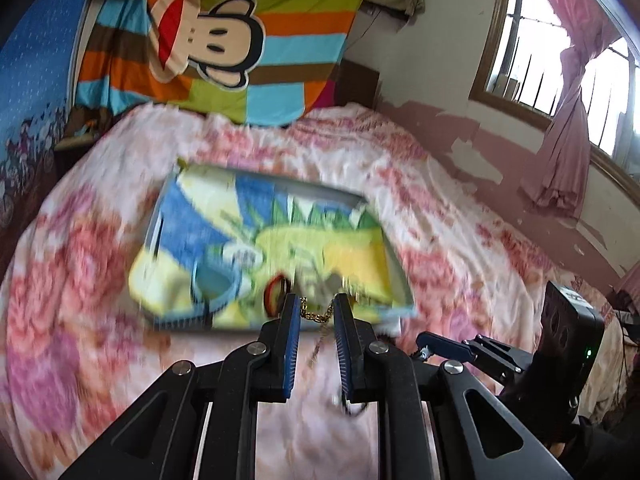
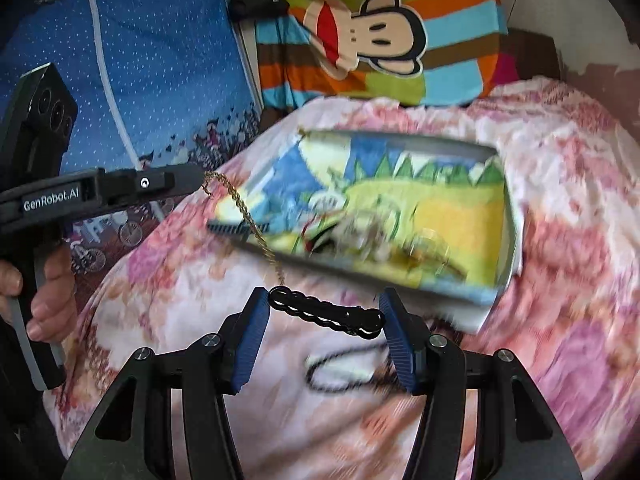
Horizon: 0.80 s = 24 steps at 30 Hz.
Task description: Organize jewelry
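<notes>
My left gripper (image 1: 318, 308) is shut on a gold chain (image 1: 316, 315), which sags between the blue pads and dangles below them. In the right wrist view that gripper (image 2: 198, 181) reaches in from the left, and the gold chain (image 2: 248, 220) hangs from its tip over the tray's near corner. My right gripper (image 2: 324, 312) holds a black beaded piece (image 2: 324, 314) lengthwise between widely spread jaws. A blurred black loop (image 2: 344, 372) shows below it. The metal tray (image 1: 320, 190) (image 2: 440, 141), lined with a blue, yellow and green cloth, lies on the bed just ahead.
The tray holds a blue bangle (image 1: 216, 280), a red ring-shaped piece (image 1: 276, 294) and a tangled heap of jewelry (image 2: 360, 236). A floral bedspread (image 1: 80, 280) covers the bed. A striped monkey blanket (image 1: 224, 40) hangs behind. A person's hand (image 2: 44, 296) grips the left tool's handle.
</notes>
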Each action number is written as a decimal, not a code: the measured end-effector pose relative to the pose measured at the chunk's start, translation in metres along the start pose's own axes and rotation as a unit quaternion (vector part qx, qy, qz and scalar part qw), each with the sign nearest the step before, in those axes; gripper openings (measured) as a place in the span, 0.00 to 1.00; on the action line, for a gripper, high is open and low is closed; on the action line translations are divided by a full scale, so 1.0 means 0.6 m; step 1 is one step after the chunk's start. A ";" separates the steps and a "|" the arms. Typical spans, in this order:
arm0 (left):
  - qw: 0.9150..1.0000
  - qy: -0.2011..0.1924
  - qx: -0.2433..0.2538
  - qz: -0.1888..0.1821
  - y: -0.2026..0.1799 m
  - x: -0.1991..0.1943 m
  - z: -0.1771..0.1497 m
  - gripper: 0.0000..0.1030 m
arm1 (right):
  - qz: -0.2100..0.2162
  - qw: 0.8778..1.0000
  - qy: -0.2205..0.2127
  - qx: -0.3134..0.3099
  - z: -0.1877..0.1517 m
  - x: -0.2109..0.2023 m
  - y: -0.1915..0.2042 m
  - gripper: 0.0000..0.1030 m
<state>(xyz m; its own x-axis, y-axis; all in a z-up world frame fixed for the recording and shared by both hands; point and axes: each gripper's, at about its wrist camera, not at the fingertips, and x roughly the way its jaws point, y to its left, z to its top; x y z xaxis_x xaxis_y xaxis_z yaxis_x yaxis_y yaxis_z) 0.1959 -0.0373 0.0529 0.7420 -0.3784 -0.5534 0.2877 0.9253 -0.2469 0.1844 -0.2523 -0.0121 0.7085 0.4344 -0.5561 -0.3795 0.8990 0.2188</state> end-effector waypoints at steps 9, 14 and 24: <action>0.999 -0.039 -0.009 0.007 0.006 0.064 0.072 0.16 | -0.046 0.999 -0.020 0.006 0.070 0.061 -0.054 0.50; 1.000 -0.019 -0.019 0.016 0.018 0.134 0.060 0.16 | -0.075 0.997 0.004 0.035 0.064 0.114 -0.088 0.50; 0.998 0.033 -0.030 0.034 0.039 0.204 0.005 0.16 | -0.084 0.995 0.034 0.048 0.037 0.157 -0.111 0.50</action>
<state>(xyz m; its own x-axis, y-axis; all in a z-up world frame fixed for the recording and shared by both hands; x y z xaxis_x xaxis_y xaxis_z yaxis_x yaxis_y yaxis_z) 0.2955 -0.0620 -0.0182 0.7165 -0.3170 -0.6214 0.1998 0.9467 -0.2526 0.2897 -0.2702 -0.0613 0.7138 0.2748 -0.6442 -0.1976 0.9615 0.1912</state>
